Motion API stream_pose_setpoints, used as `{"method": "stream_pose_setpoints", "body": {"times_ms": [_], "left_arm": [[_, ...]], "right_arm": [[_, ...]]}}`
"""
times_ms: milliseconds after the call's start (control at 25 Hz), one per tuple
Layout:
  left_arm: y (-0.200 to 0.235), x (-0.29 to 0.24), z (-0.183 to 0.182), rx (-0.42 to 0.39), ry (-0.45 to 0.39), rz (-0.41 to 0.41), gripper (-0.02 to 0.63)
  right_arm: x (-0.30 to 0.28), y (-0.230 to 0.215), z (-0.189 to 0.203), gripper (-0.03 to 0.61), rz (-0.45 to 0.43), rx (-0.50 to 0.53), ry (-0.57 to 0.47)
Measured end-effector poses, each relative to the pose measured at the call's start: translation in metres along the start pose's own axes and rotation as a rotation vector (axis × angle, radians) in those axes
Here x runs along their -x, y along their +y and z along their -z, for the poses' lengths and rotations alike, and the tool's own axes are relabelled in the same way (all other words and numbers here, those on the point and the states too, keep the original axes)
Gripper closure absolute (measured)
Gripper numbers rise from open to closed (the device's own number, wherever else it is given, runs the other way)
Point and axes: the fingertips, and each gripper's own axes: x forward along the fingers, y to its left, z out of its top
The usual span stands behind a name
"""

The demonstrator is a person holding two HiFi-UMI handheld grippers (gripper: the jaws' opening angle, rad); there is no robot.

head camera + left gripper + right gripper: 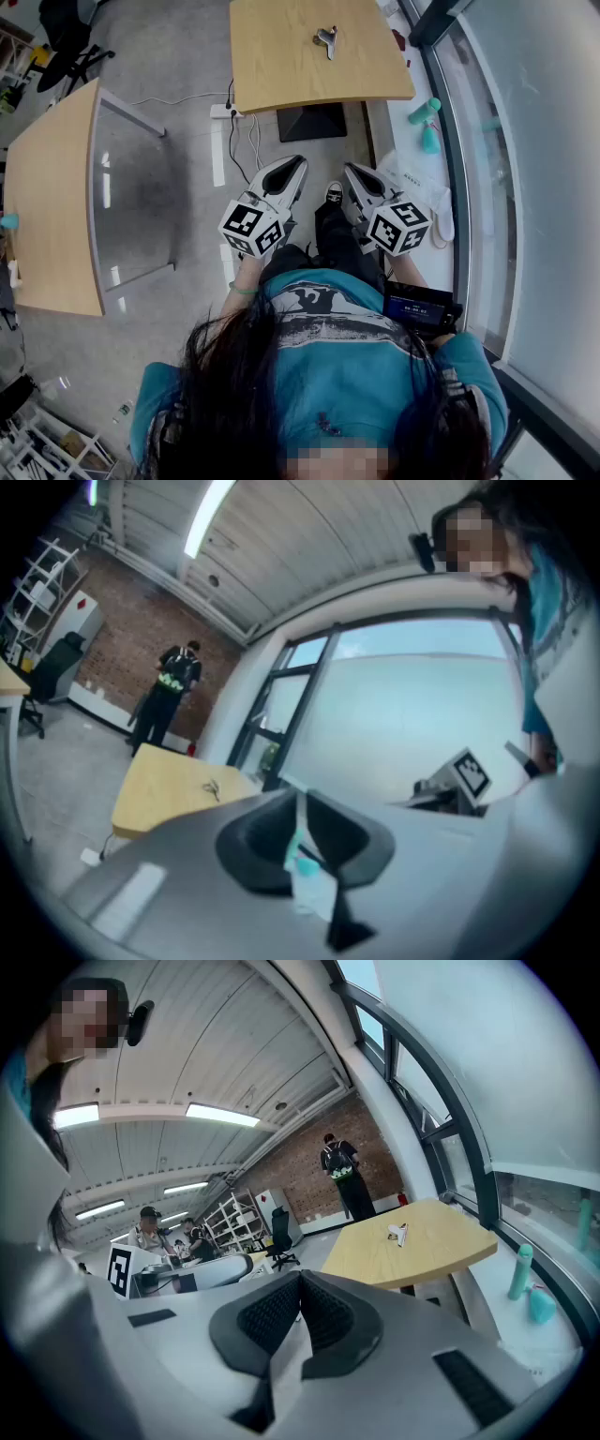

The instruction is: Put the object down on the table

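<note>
A small silvery clip-like object (326, 39) lies on the wooden table (281, 75) ahead of me; it also shows as a small clip (212, 787) in the left gripper view and as a pale clip (400, 1233) in the right gripper view. Both grippers hang close to my body, well short of the table. My left gripper (292, 167) points toward the table, its jaws (302, 803) pressed together; a teal and white sliver shows in the slit below them and I cannot tell what it is. My right gripper (354, 173) is shut too, with nothing between its pads (300, 1283).
A second wooden table (47, 187) stands at the left. A window wall with a sill runs along the right, with two teal bottles (427, 127) on it. A power strip and cables (230, 117) lie on the floor. A person (337, 1180) stands beyond the table.
</note>
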Motion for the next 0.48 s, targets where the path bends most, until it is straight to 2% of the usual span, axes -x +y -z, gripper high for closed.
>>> {"method": "stream_pose_setpoints", "body": {"times_ms": [160,480], "left_arm": [[0.02,-0.056,-0.005,-0.001,0.012,-0.017,0.588],[0.054,-0.184,-0.018,0.019,0.018,-0.089,0.574]], "right_arm": [[-0.022,-0.049,-0.031,0.571,-0.012,-0.005,-0.005],[-0.066,-0.159,-0.083,0.571,-0.084,-0.031,0.052]]}}
